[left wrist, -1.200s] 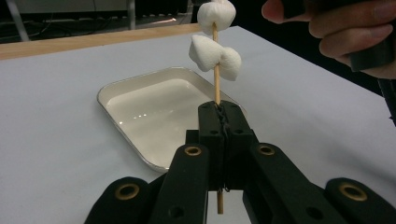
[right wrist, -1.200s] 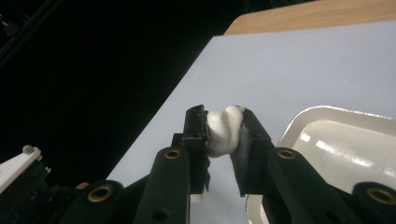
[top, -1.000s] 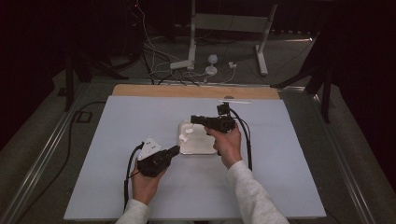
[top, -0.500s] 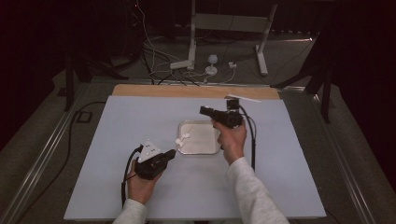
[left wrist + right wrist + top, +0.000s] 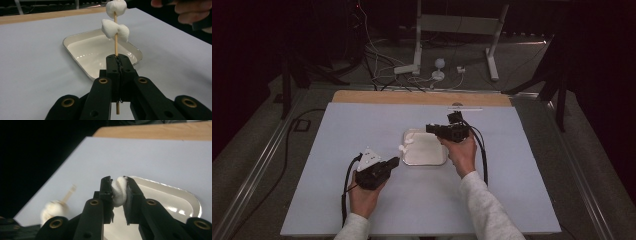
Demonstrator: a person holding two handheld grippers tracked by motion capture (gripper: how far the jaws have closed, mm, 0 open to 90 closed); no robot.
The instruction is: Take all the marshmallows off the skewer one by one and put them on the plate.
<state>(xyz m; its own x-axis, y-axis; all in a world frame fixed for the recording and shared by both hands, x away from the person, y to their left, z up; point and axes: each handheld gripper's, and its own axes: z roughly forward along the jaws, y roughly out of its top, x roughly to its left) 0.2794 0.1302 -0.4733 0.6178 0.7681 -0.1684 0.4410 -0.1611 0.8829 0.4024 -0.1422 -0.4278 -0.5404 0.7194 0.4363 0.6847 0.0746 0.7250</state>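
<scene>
The right claw point(image 5: 118, 192) is squeezing a marshmallow point(image 5: 119, 191) above the tray point(image 5: 192, 200), while the left claw point(image 5: 117, 60) is clamping a loaded skewer point(image 5: 115, 37).

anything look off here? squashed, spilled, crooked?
One thing: the marshmallow in the right tongs is squeezed flat between the jaws. The two marshmallows on the skewer held by the left tongs keep their shape. The tray sits flat; nothing spilled.

Tray point(image 5: 75, 41): glossy cream enamel look. Skewer point(image 5: 115, 42): bare wood. Marshmallows point(image 5: 115, 28): soft, matt white. Table cover point(image 5: 362, 125): smooth matt; far edge point(image 5: 412, 97): wood.
</scene>
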